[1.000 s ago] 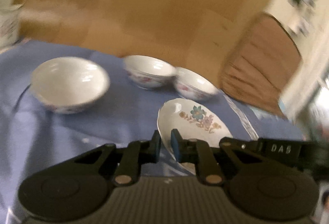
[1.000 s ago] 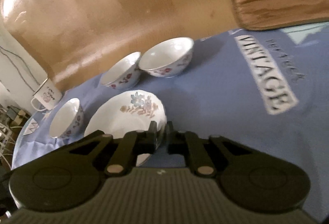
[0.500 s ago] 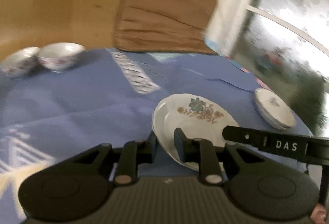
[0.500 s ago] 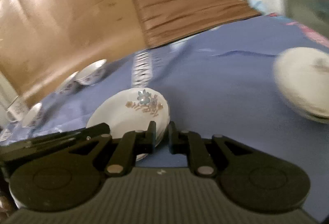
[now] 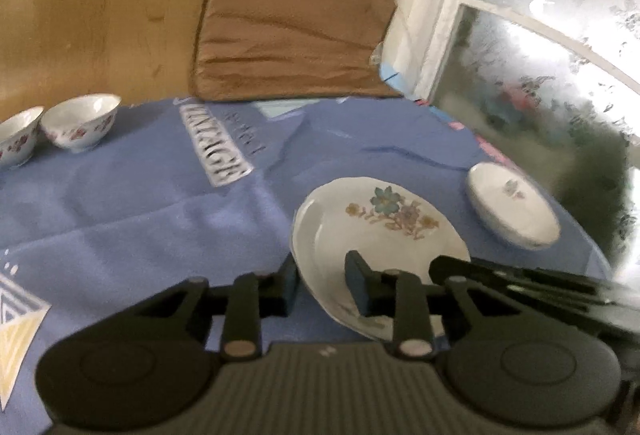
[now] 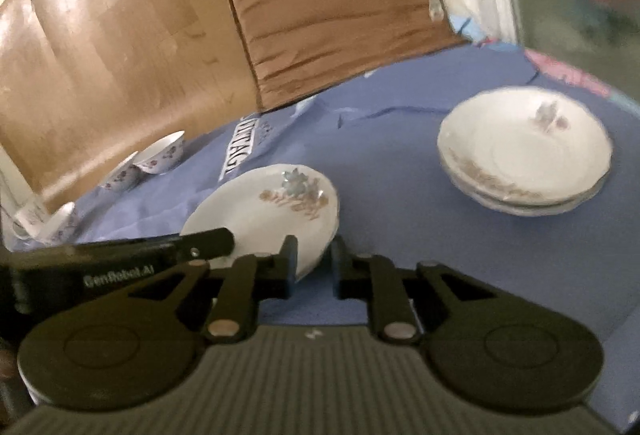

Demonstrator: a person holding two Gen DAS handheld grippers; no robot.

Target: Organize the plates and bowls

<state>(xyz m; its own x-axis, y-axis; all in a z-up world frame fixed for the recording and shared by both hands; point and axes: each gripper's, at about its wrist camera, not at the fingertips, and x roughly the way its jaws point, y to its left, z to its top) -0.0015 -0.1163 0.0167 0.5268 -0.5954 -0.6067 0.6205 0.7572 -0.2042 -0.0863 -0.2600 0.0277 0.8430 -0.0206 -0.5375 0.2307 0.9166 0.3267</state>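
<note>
Left wrist view, far left on the blue cloth (image 5: 140,203) over the desk: two small floral bowls (image 5: 80,125) side by side, touching or nearly so, close to the cardboard sheet (image 5: 92,7) behind them. Next, white "VINTAGE" lettering (image 5: 216,151) printed on the cloth, and beyond it a brown cushion (image 5: 292,19) leaning upright. Low centre: left gripper (image 5: 322,283), jaws clamped across the near left rim of the floral plate (image 5: 384,223), one finger under the rim and one over the face, plate tilted. Further right, a stack of plates (image 5: 512,207) lying on the cloth near the frosted window (image 5: 552,35), apart from the held plate. Bottom right, part of the other gripper's black body reaching in toward the plate

Right wrist view, left edge: three floral bowls (image 6: 160,155) in a loose row along the cloth's far side, blurred, with the cardboard sheet (image 6: 112,47) rising behind. Below them the left gripper's black arm (image 6: 132,255), marked with white lettering, crossing over the near left part of the floral plate (image 6: 272,211). Centre: right gripper (image 6: 314,267), jaws clamped on the plate's near right rim. Brown cushion (image 6: 340,15) at the back. Right: stack of plates (image 6: 524,151), three or so, on the blue cloth (image 6: 400,163), well apart from the held plate
</note>
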